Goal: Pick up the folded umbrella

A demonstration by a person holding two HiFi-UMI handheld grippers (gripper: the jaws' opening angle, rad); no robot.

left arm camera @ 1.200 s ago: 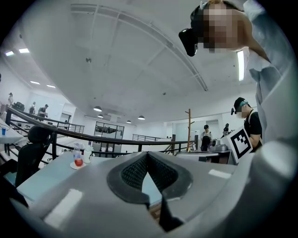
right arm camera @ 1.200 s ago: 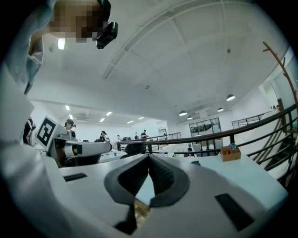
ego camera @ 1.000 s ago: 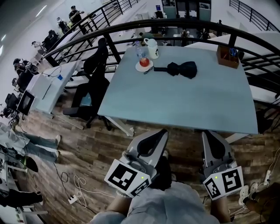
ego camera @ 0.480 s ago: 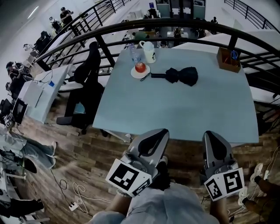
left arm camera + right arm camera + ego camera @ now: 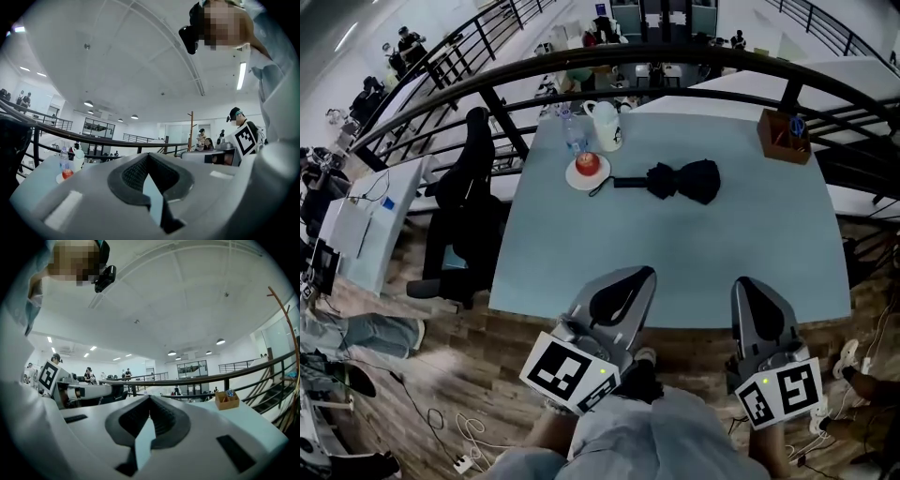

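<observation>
The folded black umbrella (image 5: 680,180) lies on the light blue table (image 5: 694,253), toward its far side, with its handle pointing left at a plate. My left gripper (image 5: 637,276) is shut and empty, its tip just over the table's near edge. Beside it, my right gripper (image 5: 748,285) is also shut and empty at the near edge. Both point level at the table, well short of the umbrella. In the left gripper view (image 5: 148,157) and the right gripper view (image 5: 150,400) the closed jaws hide the umbrella.
A plate with a red apple (image 5: 587,165), a clear bottle (image 5: 572,137) and a white jug (image 5: 606,125) stand at the far left of the table. A wooden box (image 5: 785,136) sits at the far right. A black railing (image 5: 487,94) curves behind; an office chair (image 5: 459,216) stands left.
Both grippers have come forward from above the wooden floor to the table's near edge. The table and the umbrella now sit closer and lower in the head view.
</observation>
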